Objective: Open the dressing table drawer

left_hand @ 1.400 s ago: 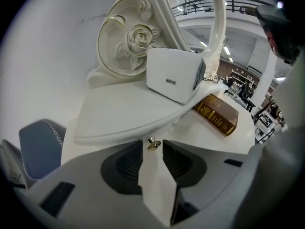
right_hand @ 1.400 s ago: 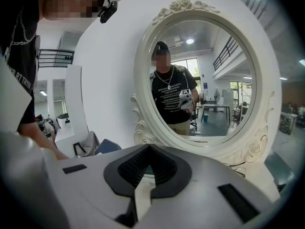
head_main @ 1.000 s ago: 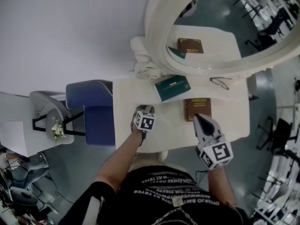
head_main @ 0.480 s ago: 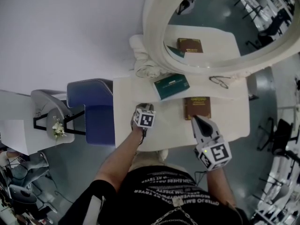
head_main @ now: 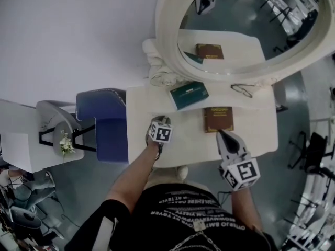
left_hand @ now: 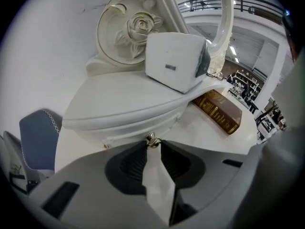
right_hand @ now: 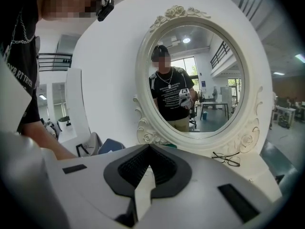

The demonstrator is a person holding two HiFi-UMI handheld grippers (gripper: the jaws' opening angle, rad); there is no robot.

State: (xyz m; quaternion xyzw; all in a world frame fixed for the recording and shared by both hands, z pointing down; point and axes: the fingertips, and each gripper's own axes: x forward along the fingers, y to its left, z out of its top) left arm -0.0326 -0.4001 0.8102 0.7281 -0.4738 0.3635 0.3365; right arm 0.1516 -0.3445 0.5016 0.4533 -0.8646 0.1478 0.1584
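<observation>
- Flanking the drawer knob [left_hand: 152, 140], the two fingers of the left gripper [left_hand: 152, 146] are seen spread. The jaws have just been closing, and the small brass knob is set between the fingertips, with no firm pinch on it to be made out.
- The dressing table drawer [left_hand: 128, 130] is found directly beyond those fingertips — its white front is tucked under the lip of the tabletop and is not drawn out.
- Beyond the left fingers, further back on the dressing table [head_main: 251, 135], a green book [head_main: 189, 94] is laid flat. A brown book [head_main: 218, 119] is laid beyond the same fingers and to their right.
- To the left of the left fingers, off the end of the table, a blue chair [head_main: 102, 124] is placed.
- The fingers of the right gripper [right_hand: 148, 146] are pressed together at their tips, and nothing is held between them.
- In the head view the right fingertips are pointed at the near edge of the brown book, just short of it; contact cannot be judged.
- Straight beyond the right fingers the oval mirror [right_hand: 190, 80] is stood upright — the person is reflected in it.
- A pair of glasses [right_hand: 226, 159] is laid beyond the right fingers and to their right, at the foot of the mirror.
</observation>
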